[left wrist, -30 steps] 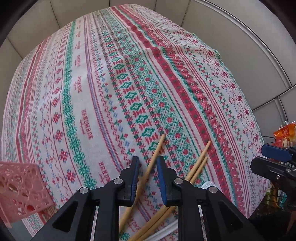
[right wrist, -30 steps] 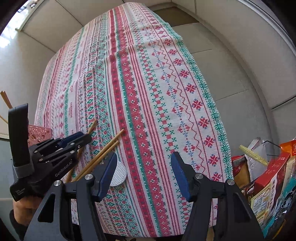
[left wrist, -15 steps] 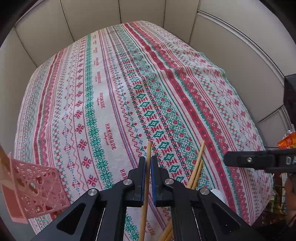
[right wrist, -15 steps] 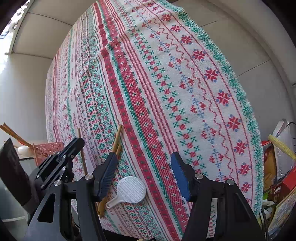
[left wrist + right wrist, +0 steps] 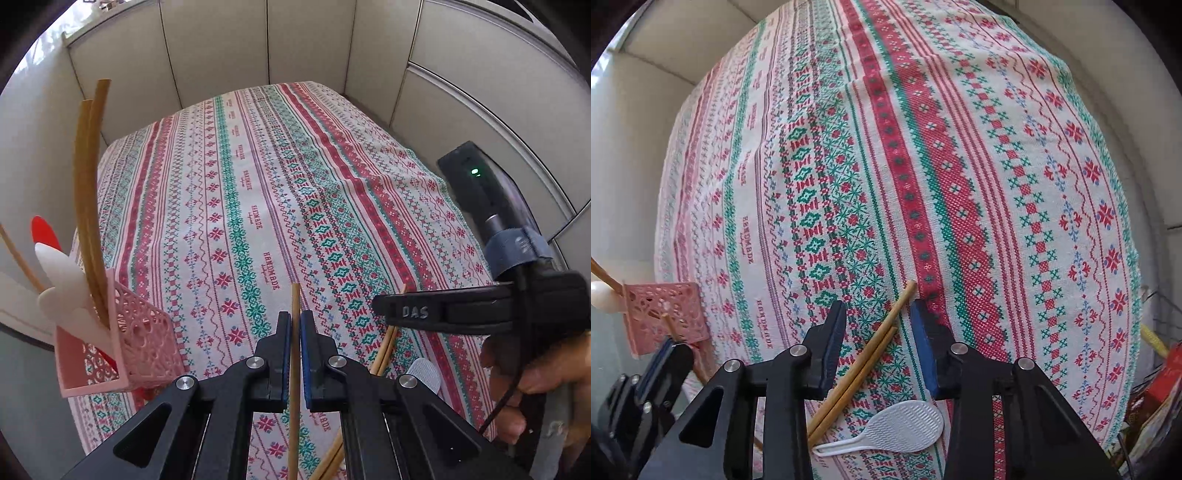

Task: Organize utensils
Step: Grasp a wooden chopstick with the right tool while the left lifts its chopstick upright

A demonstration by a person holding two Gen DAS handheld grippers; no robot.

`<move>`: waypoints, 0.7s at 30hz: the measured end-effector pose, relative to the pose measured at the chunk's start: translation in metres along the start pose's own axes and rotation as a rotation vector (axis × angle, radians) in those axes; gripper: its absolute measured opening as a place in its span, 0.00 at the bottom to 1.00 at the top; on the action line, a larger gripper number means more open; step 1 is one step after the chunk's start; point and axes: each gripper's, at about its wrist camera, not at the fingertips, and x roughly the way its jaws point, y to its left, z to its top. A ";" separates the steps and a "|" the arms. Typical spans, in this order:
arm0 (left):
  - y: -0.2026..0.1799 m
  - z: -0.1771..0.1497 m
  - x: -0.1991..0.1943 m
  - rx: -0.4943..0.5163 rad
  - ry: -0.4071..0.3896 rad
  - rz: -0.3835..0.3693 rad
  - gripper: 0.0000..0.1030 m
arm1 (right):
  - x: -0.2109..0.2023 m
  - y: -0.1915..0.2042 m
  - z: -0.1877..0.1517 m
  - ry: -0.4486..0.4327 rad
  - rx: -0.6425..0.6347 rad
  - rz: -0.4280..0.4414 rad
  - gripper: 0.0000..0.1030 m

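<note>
Left gripper (image 5: 294,325) is clamped tight on a single chopstick (image 5: 294,369), lifted off the tablecloth (image 5: 258,184). Right gripper (image 5: 877,325) is closing around the chopstick pair (image 5: 864,358) lying on the cloth, pads probably not touching yet. White rice paddle (image 5: 901,424) sits just beside them. Pink basket (image 5: 140,339) further left holds more utensils.
</note>
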 end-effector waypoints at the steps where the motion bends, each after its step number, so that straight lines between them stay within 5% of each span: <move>1: 0.001 -0.001 -0.003 -0.001 -0.004 0.003 0.05 | 0.002 0.009 -0.001 -0.004 -0.022 -0.044 0.30; 3: 0.004 -0.002 -0.008 -0.005 -0.011 0.009 0.05 | 0.005 0.021 -0.001 -0.011 -0.033 -0.095 0.13; 7: 0.011 -0.006 -0.015 -0.016 -0.024 0.019 0.05 | 0.009 0.028 0.002 -0.021 -0.003 -0.082 0.11; 14: 0.029 -0.012 -0.036 -0.063 -0.086 0.027 0.05 | 0.011 0.017 0.014 -0.016 0.116 0.115 0.05; 21: 0.045 -0.015 -0.071 -0.096 -0.163 0.029 0.05 | -0.040 0.026 0.005 -0.114 0.064 0.246 0.04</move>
